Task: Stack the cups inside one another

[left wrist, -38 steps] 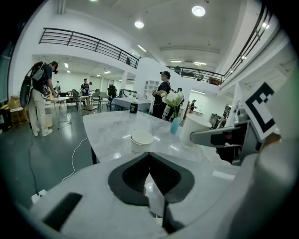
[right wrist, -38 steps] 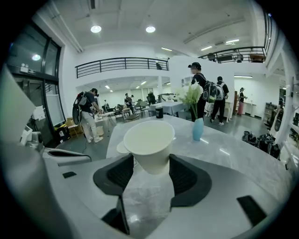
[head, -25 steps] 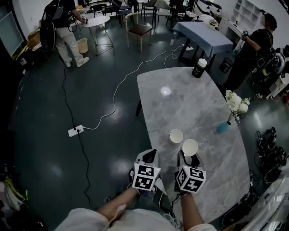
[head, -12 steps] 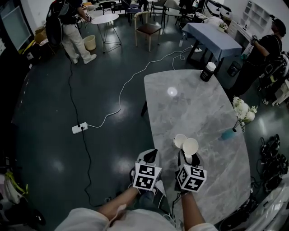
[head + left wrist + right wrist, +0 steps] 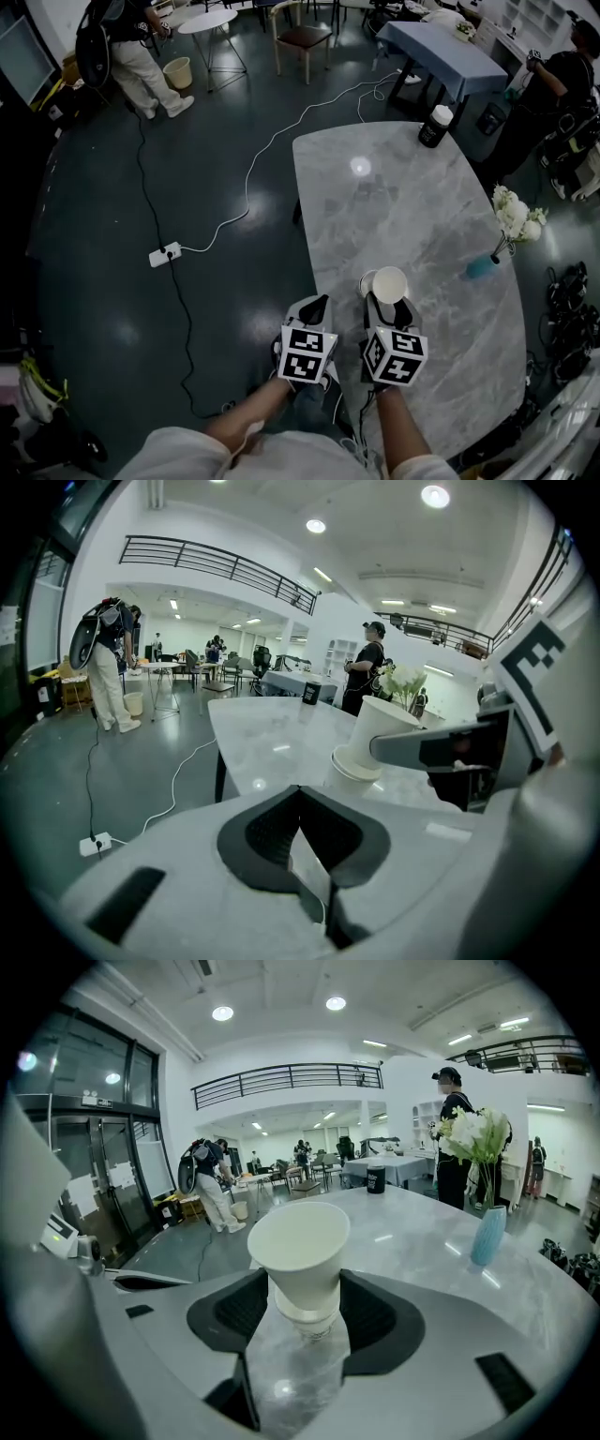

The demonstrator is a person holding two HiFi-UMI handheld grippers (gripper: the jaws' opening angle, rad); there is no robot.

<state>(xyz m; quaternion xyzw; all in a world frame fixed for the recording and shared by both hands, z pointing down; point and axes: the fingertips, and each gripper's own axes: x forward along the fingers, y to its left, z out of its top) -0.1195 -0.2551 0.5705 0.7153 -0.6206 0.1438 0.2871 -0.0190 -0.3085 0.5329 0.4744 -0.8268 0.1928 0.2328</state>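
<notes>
Two white paper cups are on the grey marble table (image 5: 412,202) near its front left edge. My right gripper (image 5: 389,305) is shut on the upper cup (image 5: 390,284), whose base sits in the mouth of the lower cup (image 5: 367,281) standing on the table. In the right gripper view the held cup (image 5: 298,1251) stands upright between the jaws of the right gripper (image 5: 300,1283), with the lower cup's rim (image 5: 309,1318) just under it. My left gripper (image 5: 319,302) hangs off the table's left edge, shut and empty. The left gripper view shows both cups (image 5: 380,733) to the right of the left gripper (image 5: 300,794).
A blue vase (image 5: 483,266) with white flowers (image 5: 516,211) stands at the table's right edge, a dark jar with a white lid (image 5: 433,127) at the far end. A white cable and power strip (image 5: 164,253) lie on the floor to the left. People stand in the background.
My right gripper carried its cup to the left, from beside the standing cup to over and into its mouth. The left gripper stayed shut and still.
</notes>
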